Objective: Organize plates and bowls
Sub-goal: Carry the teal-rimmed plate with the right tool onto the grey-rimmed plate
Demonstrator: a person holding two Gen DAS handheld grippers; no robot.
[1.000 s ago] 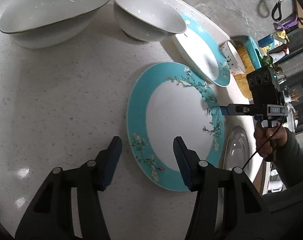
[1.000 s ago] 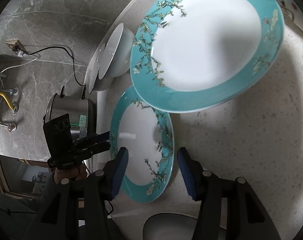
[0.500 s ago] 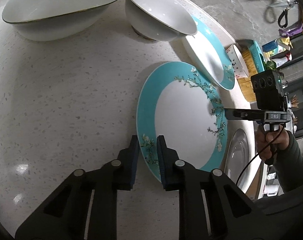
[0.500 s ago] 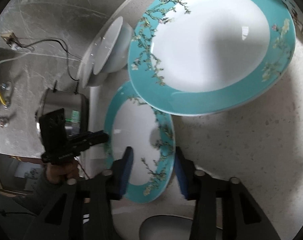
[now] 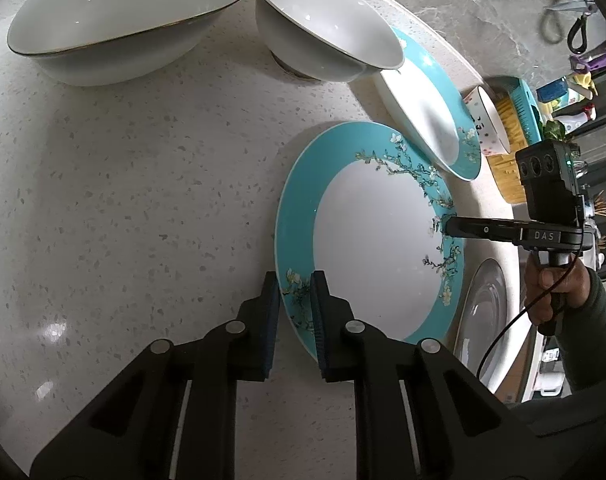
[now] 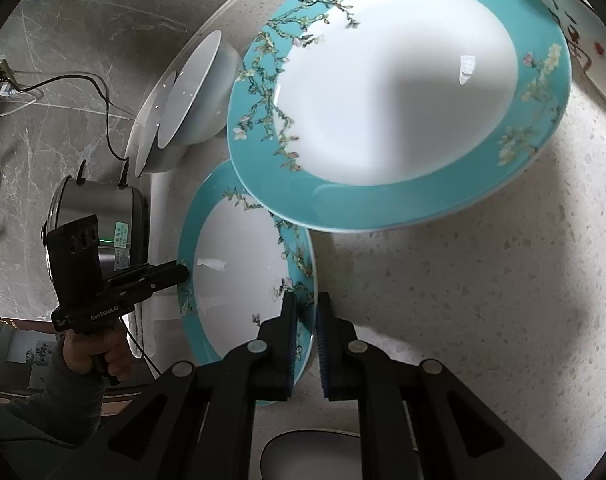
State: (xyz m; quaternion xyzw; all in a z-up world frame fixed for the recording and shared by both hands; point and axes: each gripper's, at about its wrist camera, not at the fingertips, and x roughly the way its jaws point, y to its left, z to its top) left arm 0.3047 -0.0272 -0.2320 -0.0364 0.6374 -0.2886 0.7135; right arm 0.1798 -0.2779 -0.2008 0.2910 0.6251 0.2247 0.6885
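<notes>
A teal-rimmed plate with a blossom pattern point(image 5: 375, 240) lies on the speckled counter. My left gripper point(image 5: 295, 292) is closing its jaws on the near rim, and the blue pads press it from both sides. My right gripper point(image 6: 306, 304) is closing on the opposite rim of the same plate point(image 6: 239, 272), which sits between its pads. Each gripper shows in the other's view: the right gripper point(image 5: 449, 226) and the left gripper point(image 6: 183, 272), both at the plate's edge. A second teal plate point(image 6: 395, 100) lies beside it, its rim overlapping the held one.
Two white bowls, a wide one point(image 5: 123, 24) and a smaller one point(image 5: 327, 20), stand at the counter's far side. A grey plate point(image 5: 483, 312) lies near the counter edge. A spotted cup point(image 5: 489, 124) and a steel pot point(image 6: 99, 216) with a cable stand further off.
Both grippers went from wide open to closed on opposite rims of the nearer teal plate. Neither hand shifted much.
</notes>
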